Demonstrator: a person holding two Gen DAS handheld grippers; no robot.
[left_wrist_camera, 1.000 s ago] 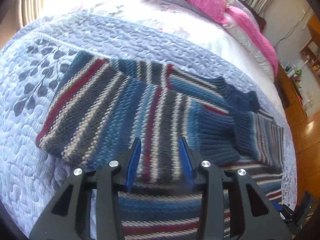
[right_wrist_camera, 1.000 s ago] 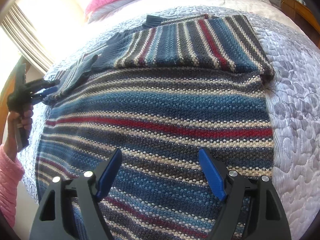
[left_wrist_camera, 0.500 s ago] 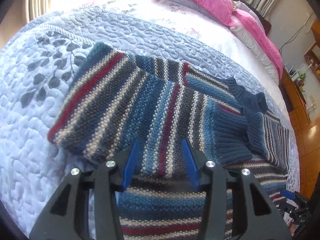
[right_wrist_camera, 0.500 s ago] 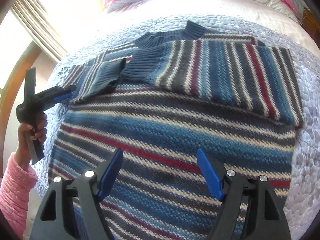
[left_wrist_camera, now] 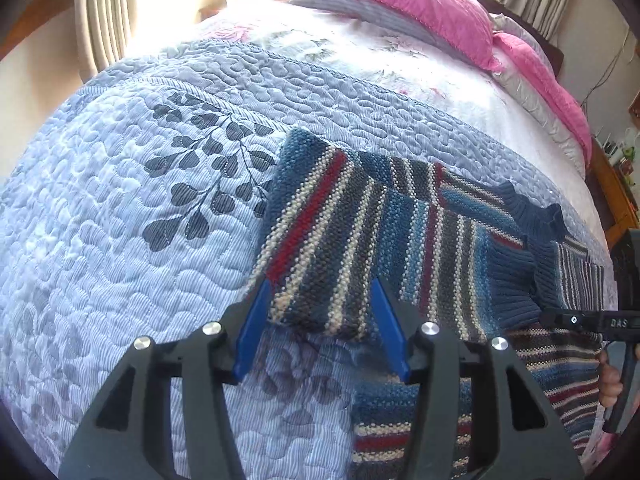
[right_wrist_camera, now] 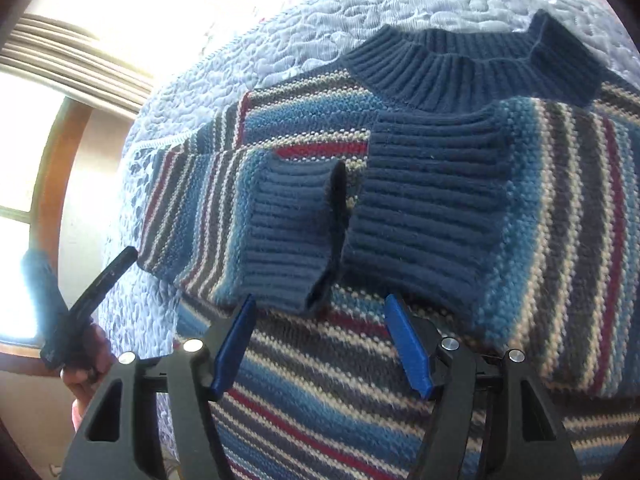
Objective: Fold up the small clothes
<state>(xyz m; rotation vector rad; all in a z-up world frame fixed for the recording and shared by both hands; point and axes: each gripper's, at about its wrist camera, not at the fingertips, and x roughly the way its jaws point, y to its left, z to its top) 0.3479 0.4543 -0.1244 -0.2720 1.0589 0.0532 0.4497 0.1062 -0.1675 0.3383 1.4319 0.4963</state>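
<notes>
Left wrist view first: the quilt (left_wrist_camera: 120,240) fills the left half of the frame, and the sweater (left_wrist_camera: 400,240) lies right of centre on it, both sleeves already folded across the chest. The left gripper (left_wrist_camera: 320,328) stands at bottom centre, its blue tongs wide apart and holding nothing, straddling the near corner of a folded sleeve. At the right edge the right gripper (left_wrist_camera: 580,320) shows side-on.

Right wrist view: the other gripper's handle, in a hand (right_wrist_camera: 86,360), sits at lower left. The cuffs (right_wrist_camera: 292,232) meet at mid-frame, the collar (right_wrist_camera: 472,68) at upper right. The right gripper (right_wrist_camera: 320,344), bottom centre, is likewise wide and empty, just short of the cuffs.

The next fold looks like hem to collar (my guess): pinch both layers at matching corners, lift evenly, keep the sleeves trapped inside.

No containers show in either view.
</notes>
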